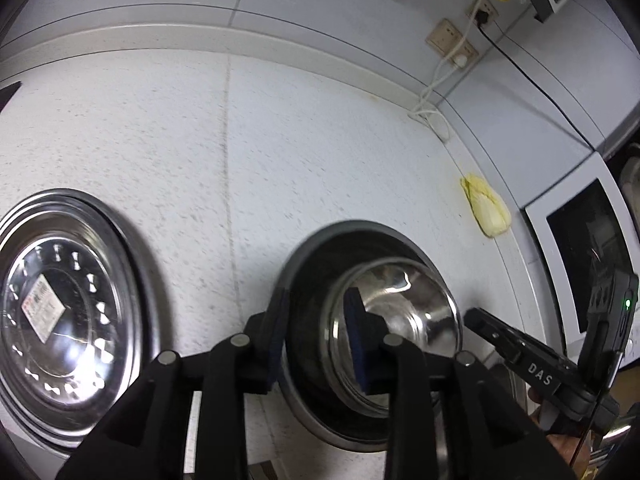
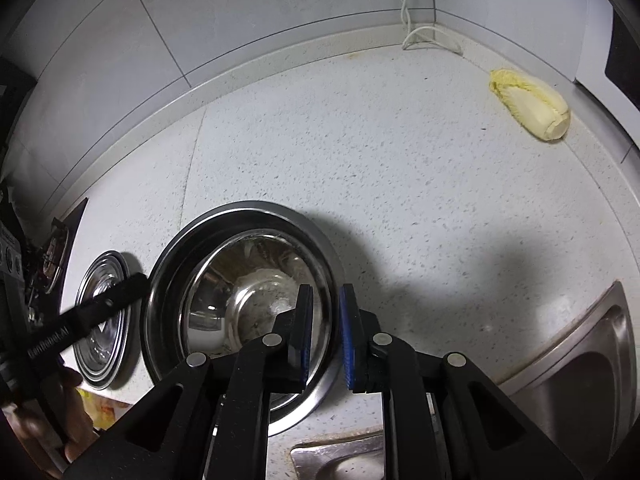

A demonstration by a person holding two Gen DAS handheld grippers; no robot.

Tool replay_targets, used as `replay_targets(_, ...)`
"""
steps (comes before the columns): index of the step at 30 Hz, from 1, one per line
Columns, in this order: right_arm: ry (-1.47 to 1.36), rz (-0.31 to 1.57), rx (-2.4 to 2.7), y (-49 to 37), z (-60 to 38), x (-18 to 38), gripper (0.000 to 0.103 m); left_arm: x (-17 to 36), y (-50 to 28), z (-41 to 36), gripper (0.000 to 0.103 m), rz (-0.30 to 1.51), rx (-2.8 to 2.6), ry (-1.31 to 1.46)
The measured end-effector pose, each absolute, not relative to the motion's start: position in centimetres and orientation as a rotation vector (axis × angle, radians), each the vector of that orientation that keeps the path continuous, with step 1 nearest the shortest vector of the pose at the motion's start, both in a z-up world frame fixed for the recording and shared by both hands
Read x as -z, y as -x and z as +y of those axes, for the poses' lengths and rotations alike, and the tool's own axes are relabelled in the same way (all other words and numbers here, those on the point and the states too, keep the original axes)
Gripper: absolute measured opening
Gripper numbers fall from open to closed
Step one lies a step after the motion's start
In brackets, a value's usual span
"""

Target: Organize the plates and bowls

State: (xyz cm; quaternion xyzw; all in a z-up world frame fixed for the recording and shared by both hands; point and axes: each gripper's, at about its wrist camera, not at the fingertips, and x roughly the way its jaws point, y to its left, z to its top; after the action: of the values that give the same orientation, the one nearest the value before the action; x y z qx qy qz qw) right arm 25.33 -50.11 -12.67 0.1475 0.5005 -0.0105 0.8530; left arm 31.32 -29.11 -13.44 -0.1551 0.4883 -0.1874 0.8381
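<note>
A large steel bowl [image 1: 316, 400] sits on the white counter with a smaller steel bowl [image 1: 404, 312] nested inside. My left gripper [image 1: 318, 328] straddles the large bowl's left rim, one pad outside and one inside, with a wide gap. My right gripper [image 2: 326, 336] straddles the same large bowl's [image 2: 168, 280] right rim, pads close around it; the small bowl [image 2: 256, 300] lies inside. A stack of steel plates [image 1: 68, 320] lies to the left, also in the right wrist view [image 2: 100, 320].
A yellow napa cabbage [image 2: 532, 104] lies near the back right corner. A steel sink [image 2: 580, 368] is at the right and front. White cable [image 2: 408, 12] and wall sockets [image 1: 452, 42] are behind. An oven [image 1: 588, 256] stands at the right.
</note>
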Motion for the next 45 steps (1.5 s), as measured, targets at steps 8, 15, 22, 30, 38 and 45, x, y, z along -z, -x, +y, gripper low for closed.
replay_targets(8,-0.31,1.074,0.05,-24.6,-51.3,13.2,0.012,14.1,-31.6,-28.2,0.028,1.053,0.36,0.34)
replay_targets(15,-0.309,1.085,0.039,-24.2,-51.4,13.5,0.012,14.9,-31.8,-28.1,0.028,1.08,0.347,0.338)
replay_targets(22,-0.295,1.11,0.014,-24.8,-51.1,14.2,0.012,17.1,-32.3,-28.3,0.028,1.158,0.333,0.347)
replay_targets(30,-0.303,1.145,-0.025,-26.2,-51.1,15.4,0.012,18.6,-32.9,-29.1,0.028,1.203,0.336,0.352)
replay_targets(38,-0.335,1.154,-0.046,-27.2,-52.0,15.9,0.012,19.5,-33.4,-29.6,0.028,1.228,0.358,0.341)
replay_targets(45,-0.367,1.158,-0.08,-28.0,-52.5,16.1,0.012,19.6,-33.6,-29.8,0.015,1.222,0.398,0.34)
